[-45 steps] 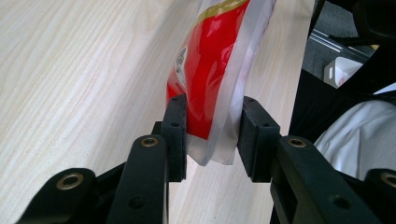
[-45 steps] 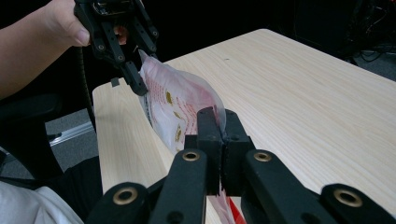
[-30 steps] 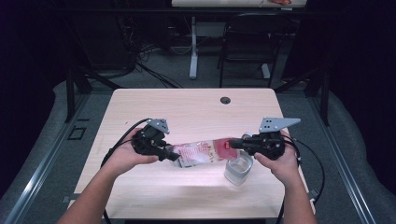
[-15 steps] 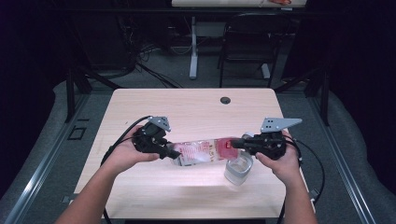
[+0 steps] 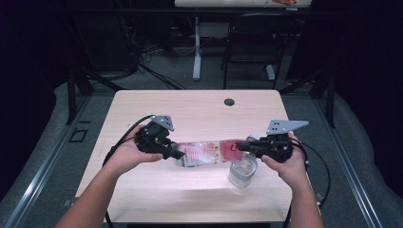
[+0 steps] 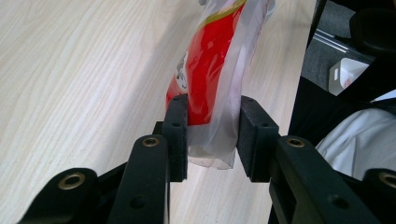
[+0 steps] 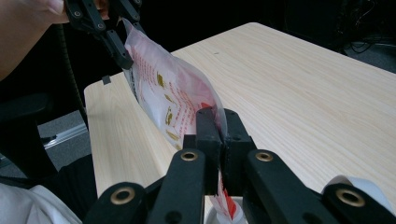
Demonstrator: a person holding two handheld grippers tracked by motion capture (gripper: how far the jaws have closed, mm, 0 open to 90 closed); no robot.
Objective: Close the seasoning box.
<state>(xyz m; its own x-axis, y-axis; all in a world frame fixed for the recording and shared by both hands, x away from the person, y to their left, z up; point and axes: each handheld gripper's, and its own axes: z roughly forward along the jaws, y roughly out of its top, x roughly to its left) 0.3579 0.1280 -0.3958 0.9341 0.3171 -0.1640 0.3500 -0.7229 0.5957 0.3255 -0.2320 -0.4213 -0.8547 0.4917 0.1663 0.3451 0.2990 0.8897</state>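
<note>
Red-and-white plastic pouch stretched level above desk: left gripper clamps 9 o'clock end, right gripper pinches 3 o'clock end over clear cup.

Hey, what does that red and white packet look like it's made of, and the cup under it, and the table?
Packet: thin glossy plastic film, likely; it creases and is see-through at its edges. Cup: clear plastic or glass, too blurred to tell. Table: pale wood-grain top, matte, possibly laminate.
</note>
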